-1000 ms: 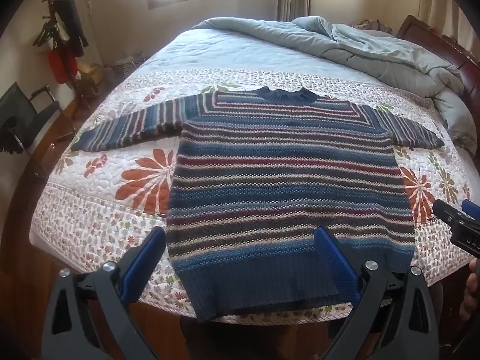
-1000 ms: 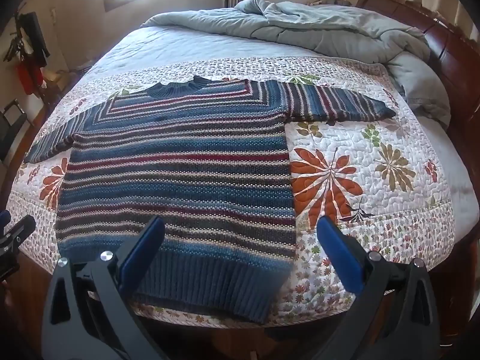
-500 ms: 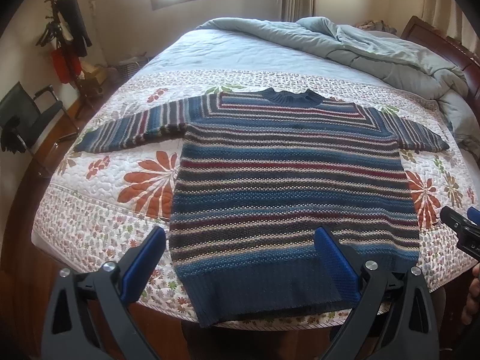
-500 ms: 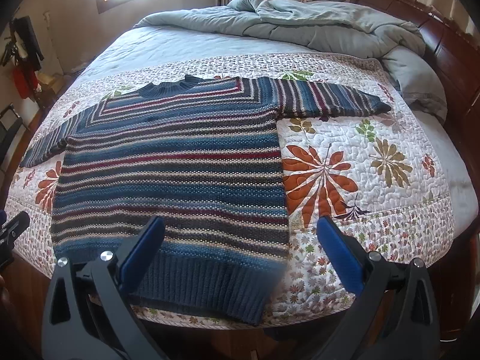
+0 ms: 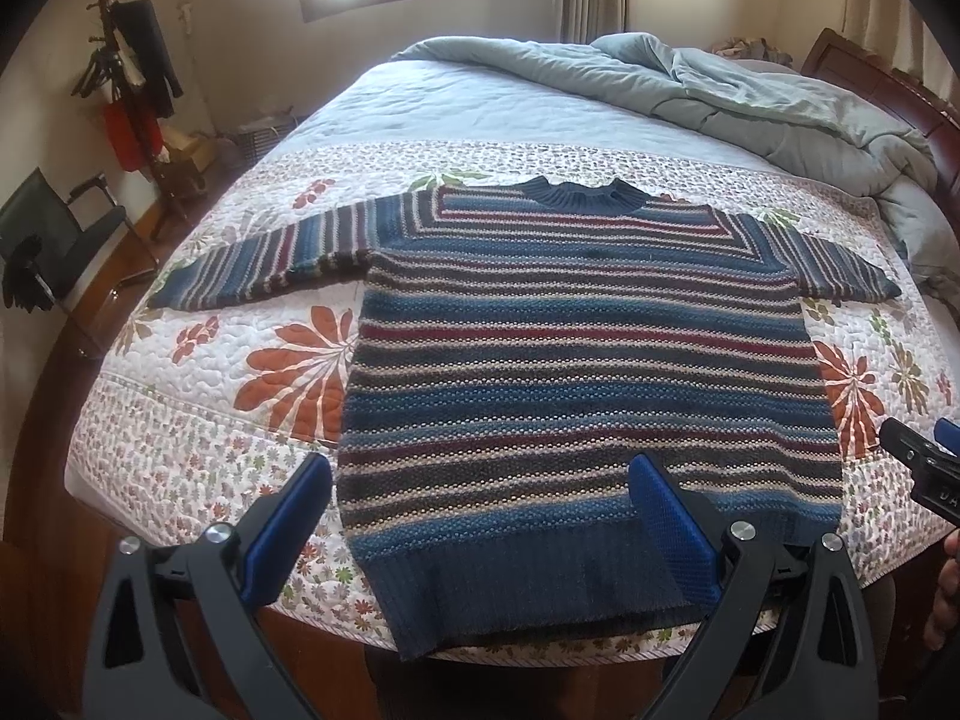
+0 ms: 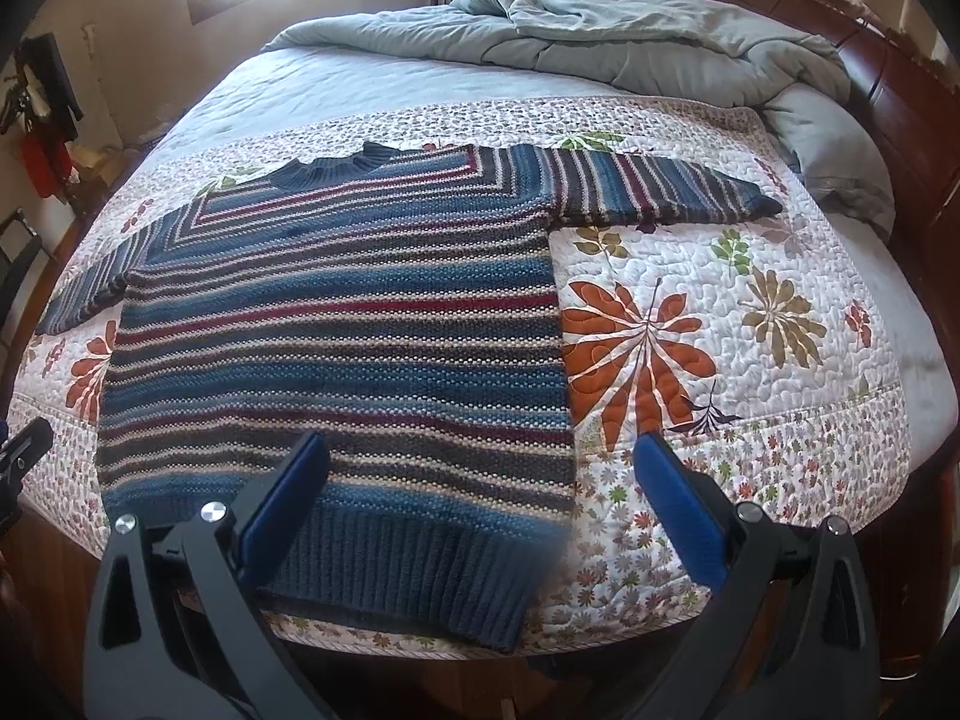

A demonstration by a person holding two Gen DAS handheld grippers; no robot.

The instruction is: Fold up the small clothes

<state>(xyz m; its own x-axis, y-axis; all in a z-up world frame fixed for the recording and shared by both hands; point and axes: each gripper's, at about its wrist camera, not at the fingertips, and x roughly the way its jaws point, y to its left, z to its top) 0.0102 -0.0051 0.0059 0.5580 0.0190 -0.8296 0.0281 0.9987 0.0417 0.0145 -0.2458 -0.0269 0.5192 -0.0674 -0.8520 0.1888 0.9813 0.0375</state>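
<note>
Striped knit sweater [image 5: 588, 372] lies flat, front up, across the centre of the frame on the floral quilt [image 5: 198, 438], sleeves spread out to both sides, ribbed hem [image 6: 408, 564] hanging just over the bed's near edge at the bottom. Left gripper [image 5: 480, 528] hovers above the hem w/ jaws spread wide, nothing in them; right gripper [image 6: 480, 510] likewise released, over the hem's right corner and quilt. Looks like a thick, chunky knit: soft, floppy, prob. fairly heavy for its size, grippy not slick, so it should drag on the quilt rather than slide. Best hold, I'd say: sleeve cuff or shoulder seam, pinching both layers. Grey duvet [image 6: 630, 30] is bunched at upper right, well apart.
</note>
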